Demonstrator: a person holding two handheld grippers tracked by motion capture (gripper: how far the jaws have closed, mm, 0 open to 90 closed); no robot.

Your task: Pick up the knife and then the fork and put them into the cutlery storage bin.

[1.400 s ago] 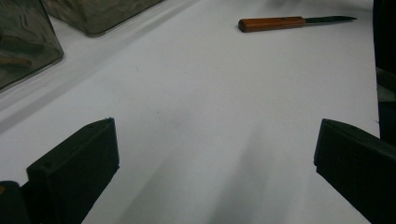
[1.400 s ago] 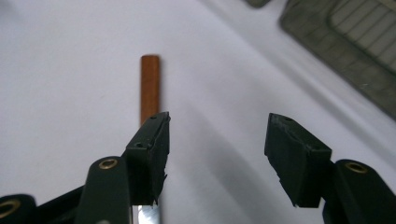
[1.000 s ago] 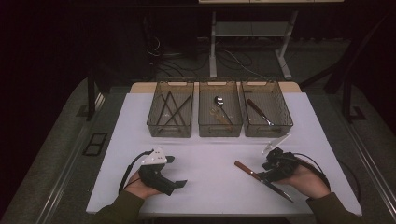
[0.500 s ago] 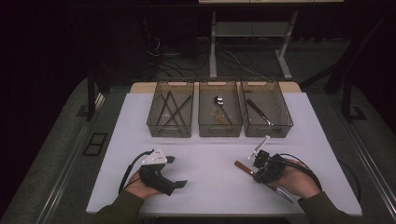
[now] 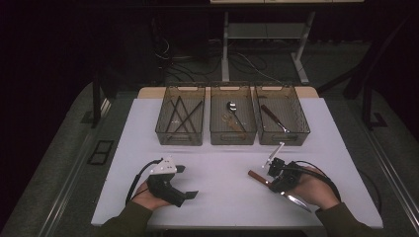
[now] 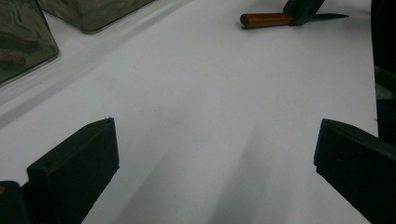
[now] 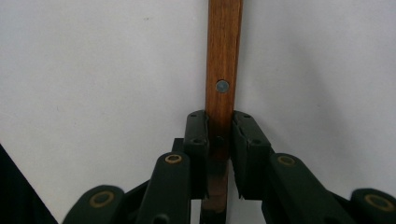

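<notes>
A knife with a brown wooden handle (image 7: 223, 60) and a metal blade (image 5: 296, 200) lies on the white table top (image 5: 222, 158) at the front right. My right gripper (image 7: 219, 123) has just been closing, and its two pads now press on the handle from both sides. From above, the right gripper (image 5: 271, 178) sits over the handle's blade end. My left gripper (image 5: 187, 181) rests at the front left with its jaws wide apart and nothing between them. The left gripper view looks across the table to the knife handle (image 6: 266, 19).
Three clear bins stand in a row at the back. The left bin (image 5: 179, 142) holds dark sticks, the middle one (image 5: 233, 142) a spoon (image 5: 231, 106), and the right one (image 5: 284, 142) another knife-like utensil. Dark floor and table legs lie beyond.
My right gripper has turned and shifted left onto the knife handle, and its jaws have closed on it. The left gripper has stayed where it was.
</notes>
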